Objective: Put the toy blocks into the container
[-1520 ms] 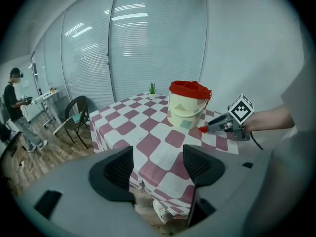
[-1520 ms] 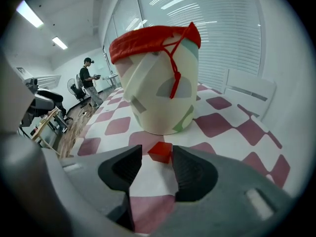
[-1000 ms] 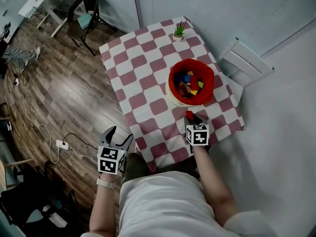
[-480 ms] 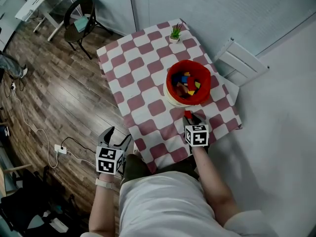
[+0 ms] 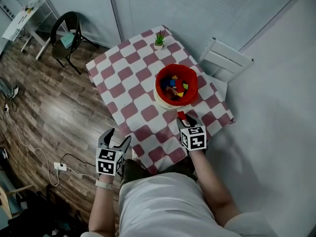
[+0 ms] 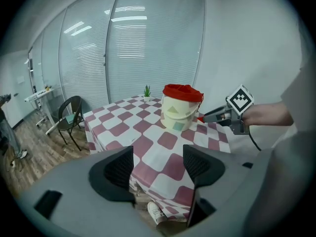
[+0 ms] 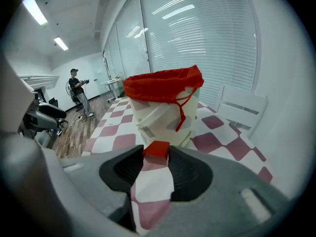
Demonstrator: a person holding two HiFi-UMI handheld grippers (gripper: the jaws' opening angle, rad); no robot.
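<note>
The left tool (image 6: 157, 164) gapes; the right tool (image 7: 156, 158) pinches a red block (image 7: 156, 149).

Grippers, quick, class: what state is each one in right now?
Left gripper: jaws open, nothing between them.
Right gripper: jaws closed on a red block.

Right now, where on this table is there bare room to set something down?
Bare: the wide stretch of pink-and-white checked tablecloth between the small potted plant, the red-lined cream bucket and the floor-side edge. Crowded: the near strip beside the bucket, where the right claw grips a red block.
</note>
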